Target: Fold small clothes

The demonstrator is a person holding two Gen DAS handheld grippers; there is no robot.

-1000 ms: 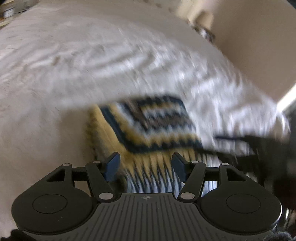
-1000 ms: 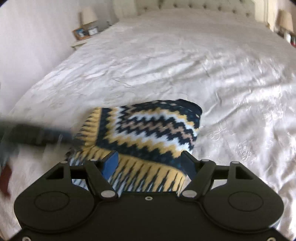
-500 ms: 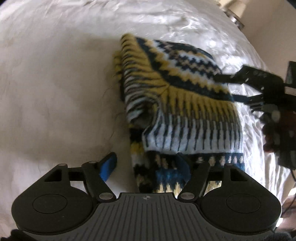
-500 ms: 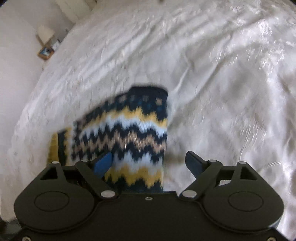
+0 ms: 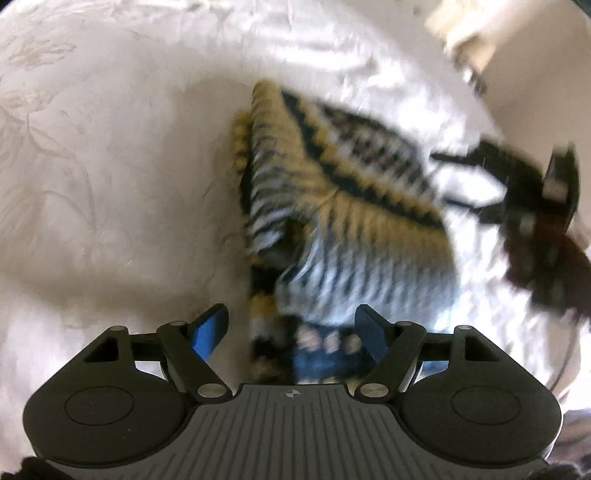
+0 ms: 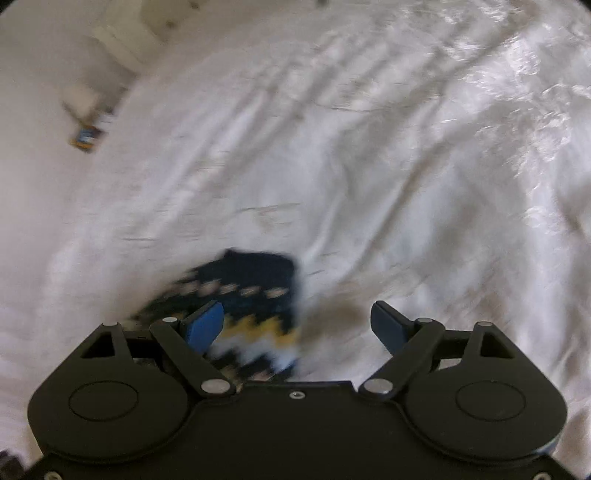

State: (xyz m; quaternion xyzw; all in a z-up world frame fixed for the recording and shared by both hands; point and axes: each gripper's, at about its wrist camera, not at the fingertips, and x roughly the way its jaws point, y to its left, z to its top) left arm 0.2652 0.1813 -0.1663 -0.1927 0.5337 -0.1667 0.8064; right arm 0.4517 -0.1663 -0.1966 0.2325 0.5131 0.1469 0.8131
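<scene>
A small knitted garment (image 5: 343, 206) with yellow, navy and white zigzag bands lies folded on the white bedspread (image 5: 110, 166). My left gripper (image 5: 291, 332) is open, its jaws hanging over the garment's near navy edge. The right gripper shows in the left wrist view (image 5: 454, 177) at the garment's far right side, blurred. In the right wrist view my right gripper (image 6: 297, 326) is open, with the garment's navy corner (image 6: 255, 288) between and below its left finger. Both views are motion-blurred.
The white bedspread (image 6: 406, 147) stretches far ahead and to the right. A bedside table with a lamp and a picture frame (image 6: 86, 138) stands at the far left. A wall and a lamp (image 5: 465, 22) lie beyond the bed's far edge.
Both grippers have tilted downward and moved nearer the garment. In the right wrist view the garment slid down and left, so only its navy corner shows. Both grippers stayed open.
</scene>
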